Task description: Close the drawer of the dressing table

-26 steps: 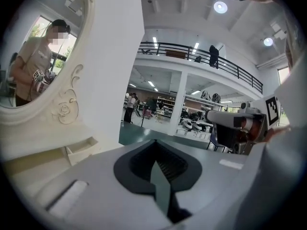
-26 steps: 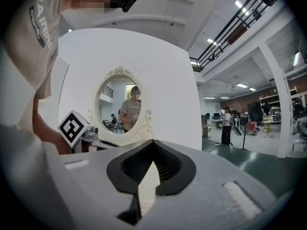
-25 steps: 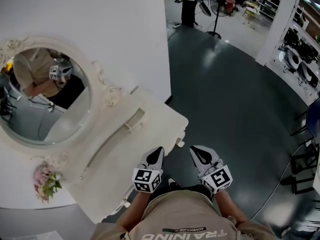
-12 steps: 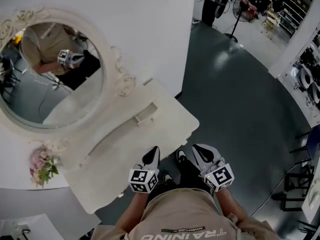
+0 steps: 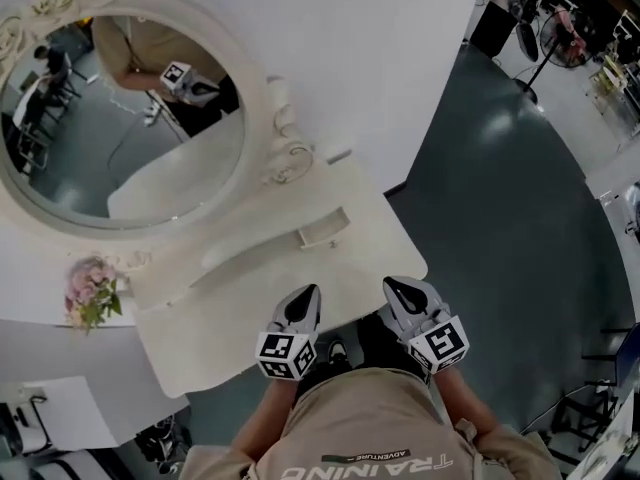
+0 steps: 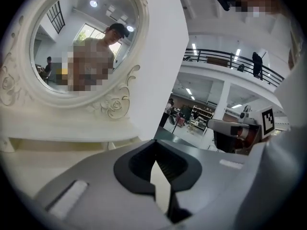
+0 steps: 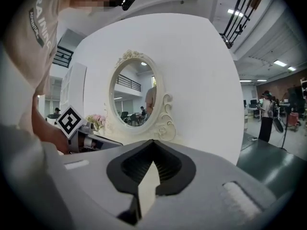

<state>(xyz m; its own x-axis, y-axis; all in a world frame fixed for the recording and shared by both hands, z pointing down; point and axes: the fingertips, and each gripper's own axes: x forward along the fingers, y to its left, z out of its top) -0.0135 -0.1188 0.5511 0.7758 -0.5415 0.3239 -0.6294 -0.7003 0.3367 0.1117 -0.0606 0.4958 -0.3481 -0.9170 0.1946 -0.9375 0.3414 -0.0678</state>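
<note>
The cream dressing table [image 5: 232, 323] stands against a white wall, with an oval mirror [image 5: 120, 118] above it. A small drawer-like box [image 5: 322, 233] sticks out from the low shelf at the back of the tabletop. Its front shows no handle that I can make out. My left gripper [image 5: 305, 298] hovers over the table's near edge, jaws closed and empty. My right gripper [image 5: 396, 288] sits just off the table's right corner, also shut and empty. In the left gripper view the left gripper [image 6: 154, 145] faces the mirror [image 6: 86, 42]. The right gripper [image 7: 153, 145] faces the mirror [image 7: 136, 102] too.
A pink flower bunch [image 5: 90, 293] stands at the table's left end. Dark floor [image 5: 520, 228] spreads to the right. A standing fan [image 5: 560, 38] and a person are far off at the top right. Cables and a wheeled base [image 5: 165, 438] lie under the table's left side.
The view has swung, so the table and mirror sit further right and nearer. Both grippers, still shut, have come up to the table's near edge, the left one over it.
</note>
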